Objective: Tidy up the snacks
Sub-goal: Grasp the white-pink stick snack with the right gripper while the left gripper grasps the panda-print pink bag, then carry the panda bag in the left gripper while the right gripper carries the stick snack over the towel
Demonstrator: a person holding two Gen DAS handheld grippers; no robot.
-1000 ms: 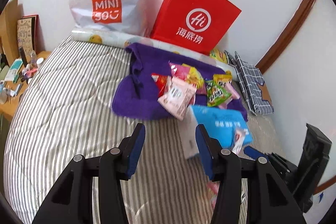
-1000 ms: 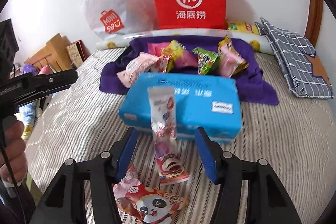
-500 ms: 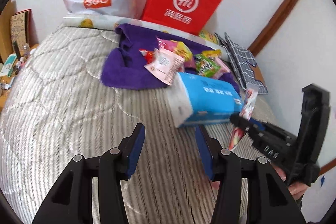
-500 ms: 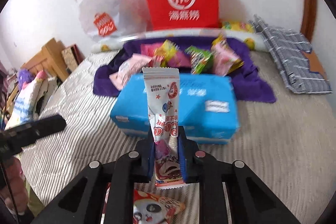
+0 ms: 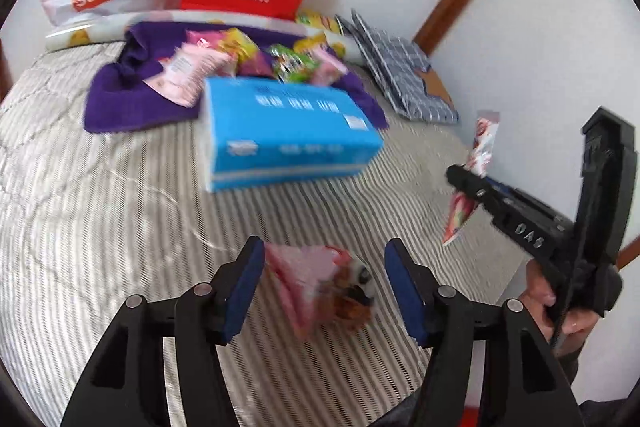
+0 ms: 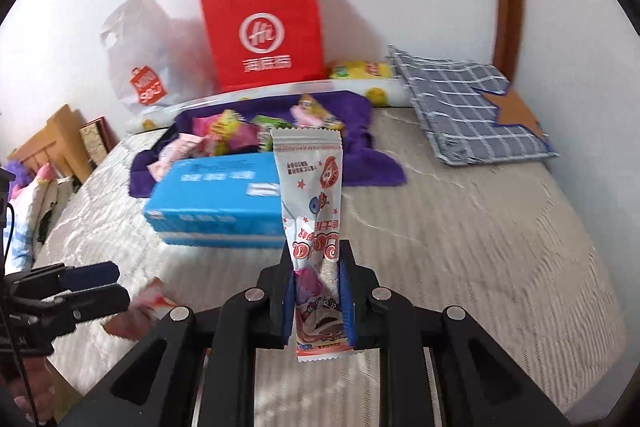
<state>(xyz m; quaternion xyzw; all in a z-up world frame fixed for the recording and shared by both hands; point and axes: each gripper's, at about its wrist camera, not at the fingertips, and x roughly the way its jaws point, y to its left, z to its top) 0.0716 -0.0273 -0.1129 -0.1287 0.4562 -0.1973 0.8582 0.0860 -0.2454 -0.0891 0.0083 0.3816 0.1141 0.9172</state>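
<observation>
Between the right tool's (image 6: 316, 291) clamped pads, long snack packet (image 6: 312, 199) upright, left tool (image 5: 324, 283) opening over pink packet (image 5: 320, 283).

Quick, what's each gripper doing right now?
Left gripper: jaws opening, empty, panda snack pack lying between them on the bed.
Right gripper: shut on the long snack packet.

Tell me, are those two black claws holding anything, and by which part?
The right gripper pinches a long white snack sachet near its lower end. The left gripper, jaws opening, holds nothing; a pink snack packet lies between them.
</observation>
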